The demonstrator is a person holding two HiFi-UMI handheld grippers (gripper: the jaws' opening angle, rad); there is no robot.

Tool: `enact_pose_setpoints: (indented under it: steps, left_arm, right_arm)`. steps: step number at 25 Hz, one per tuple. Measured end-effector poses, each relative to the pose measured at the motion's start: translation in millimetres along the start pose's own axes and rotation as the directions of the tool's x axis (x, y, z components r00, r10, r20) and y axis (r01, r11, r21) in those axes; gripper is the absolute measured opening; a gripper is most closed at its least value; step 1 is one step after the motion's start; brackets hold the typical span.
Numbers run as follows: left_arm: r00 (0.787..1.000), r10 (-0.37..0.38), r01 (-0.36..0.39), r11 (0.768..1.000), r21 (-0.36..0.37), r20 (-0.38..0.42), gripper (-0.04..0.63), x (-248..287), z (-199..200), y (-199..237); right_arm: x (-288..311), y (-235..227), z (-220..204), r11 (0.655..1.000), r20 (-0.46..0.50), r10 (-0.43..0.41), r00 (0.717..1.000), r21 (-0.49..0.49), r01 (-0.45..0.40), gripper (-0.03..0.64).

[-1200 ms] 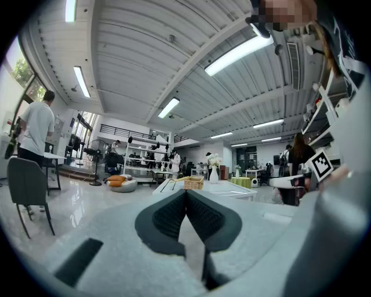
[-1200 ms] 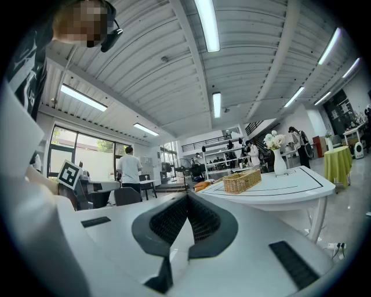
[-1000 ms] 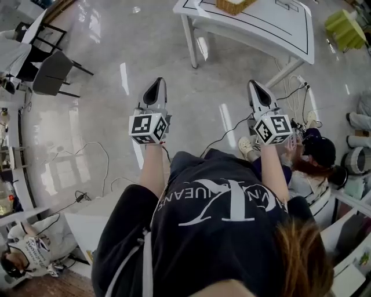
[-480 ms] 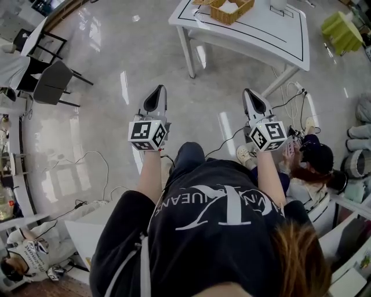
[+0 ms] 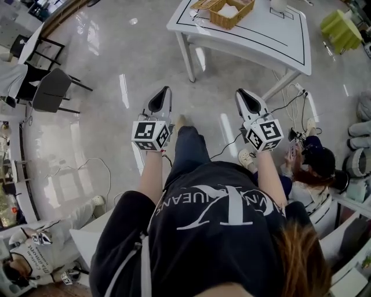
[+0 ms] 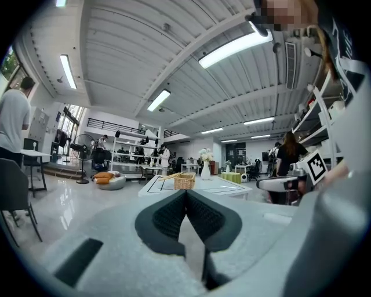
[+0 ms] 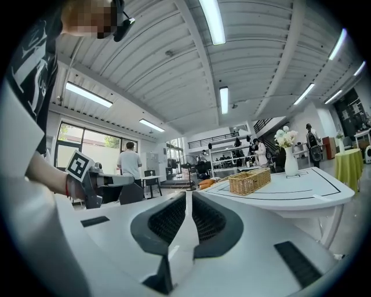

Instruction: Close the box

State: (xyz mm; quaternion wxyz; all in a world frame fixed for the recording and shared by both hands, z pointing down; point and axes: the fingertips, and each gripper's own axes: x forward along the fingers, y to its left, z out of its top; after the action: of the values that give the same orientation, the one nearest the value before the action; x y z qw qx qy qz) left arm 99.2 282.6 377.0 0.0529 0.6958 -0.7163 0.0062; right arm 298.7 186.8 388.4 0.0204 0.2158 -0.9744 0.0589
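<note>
Short of the white table (image 5: 272, 35), I'm lining up squarely on the wicker box (image 5: 231, 10), left gripper (image 5: 163, 93) closed, right gripper (image 5: 242, 94) just easing open, both empty.

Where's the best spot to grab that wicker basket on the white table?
Probably the top rim of the wicker basket, reached from above on the near side: it stands upright and open-topped on the white table, leaving that thin wall free to pinch.

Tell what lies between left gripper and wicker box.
Head view: only bare floor and the white table's edge separate left gripper from wicker box.
</note>
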Motion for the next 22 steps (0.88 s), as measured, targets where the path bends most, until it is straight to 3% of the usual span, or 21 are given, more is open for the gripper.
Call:
enact_pose_setpoints:
  steps: [22]
  left_arm:
    - [0.986, -0.154, 0.152, 0.988, -0.036, -0.061, 0.008, 187.5, 8.9, 187.1]
  right_arm:
    - [242.5, -55.4, -4.5, 0.989, -0.146, -0.138, 0.980, -0.075, 0.128, 0.061]
